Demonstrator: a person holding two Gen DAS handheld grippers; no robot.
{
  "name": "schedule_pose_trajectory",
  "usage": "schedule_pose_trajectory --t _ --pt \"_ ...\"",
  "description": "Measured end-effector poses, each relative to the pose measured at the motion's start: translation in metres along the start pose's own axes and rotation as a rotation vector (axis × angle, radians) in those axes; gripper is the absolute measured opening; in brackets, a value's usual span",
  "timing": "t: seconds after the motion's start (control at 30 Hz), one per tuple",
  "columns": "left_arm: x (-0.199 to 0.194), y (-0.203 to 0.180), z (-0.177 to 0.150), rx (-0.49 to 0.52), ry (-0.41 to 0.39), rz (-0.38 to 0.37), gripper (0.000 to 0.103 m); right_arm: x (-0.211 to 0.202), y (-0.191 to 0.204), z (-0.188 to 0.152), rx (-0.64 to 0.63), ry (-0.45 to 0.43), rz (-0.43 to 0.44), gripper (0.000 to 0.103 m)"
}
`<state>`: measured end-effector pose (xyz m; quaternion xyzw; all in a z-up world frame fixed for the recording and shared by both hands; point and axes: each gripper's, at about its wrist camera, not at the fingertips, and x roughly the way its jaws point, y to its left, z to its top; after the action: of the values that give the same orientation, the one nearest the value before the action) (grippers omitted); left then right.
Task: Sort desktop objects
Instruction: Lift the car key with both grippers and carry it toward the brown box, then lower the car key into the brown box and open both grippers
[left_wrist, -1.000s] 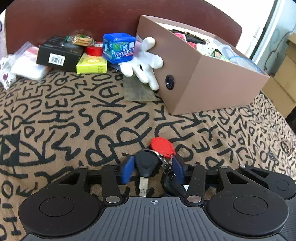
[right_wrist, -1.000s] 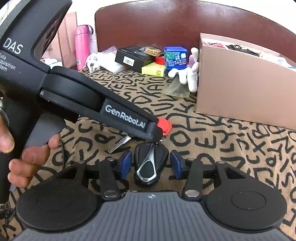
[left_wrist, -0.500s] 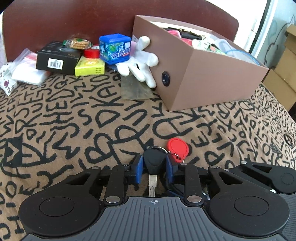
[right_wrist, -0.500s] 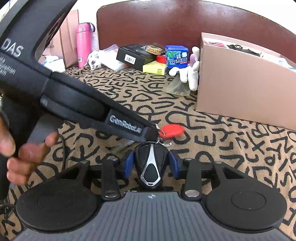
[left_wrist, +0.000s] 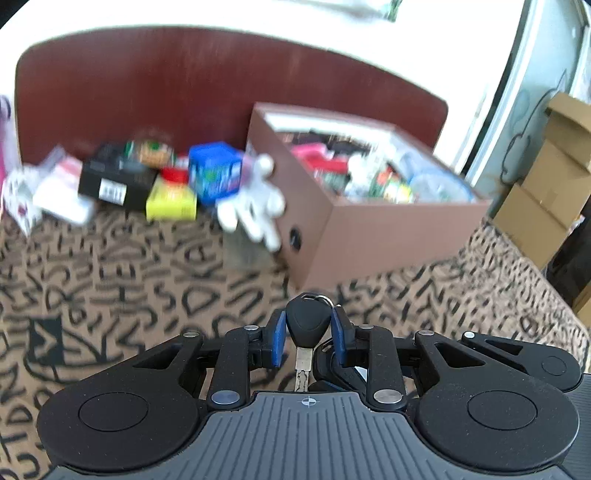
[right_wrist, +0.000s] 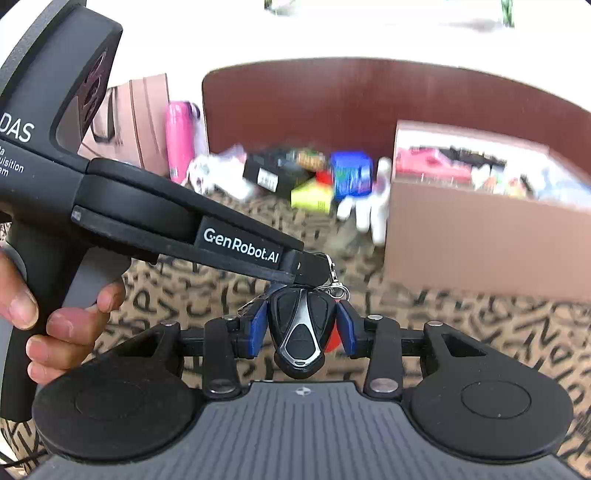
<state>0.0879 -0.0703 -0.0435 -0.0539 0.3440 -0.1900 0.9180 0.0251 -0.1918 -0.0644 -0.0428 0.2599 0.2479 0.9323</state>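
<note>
black key sits clamped in the left gripper, its fob pinched by the right gripper; sharing one ring, both hang near, probably bound for the brown box far right.

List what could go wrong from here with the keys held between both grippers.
1. The left gripper pinches the black key and the right gripper the remote fob, joined by one key ring; pulling the hands apart could tear one grip loose.
2. The red tag dangles under the fob and may snag on the brown box rim.
3. The box looks full, so the bunch might slide off.
</note>
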Motion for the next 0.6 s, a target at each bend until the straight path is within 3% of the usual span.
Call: schedule_pose_trajectory --t 0.33,0.6 --pt "-0.020 -0.029 0.058 0.067 -0.140 -0.051 0.024 -0.028 -0.020 0.049 -0.058 -0.143 -0.061 0.045" --pt "-0.004 -0.052 0.105 0.097 -0.183 -0.076 0.024 -0.025 -0.053 0.083 -0.050 -0.209 -0.106 0.045"
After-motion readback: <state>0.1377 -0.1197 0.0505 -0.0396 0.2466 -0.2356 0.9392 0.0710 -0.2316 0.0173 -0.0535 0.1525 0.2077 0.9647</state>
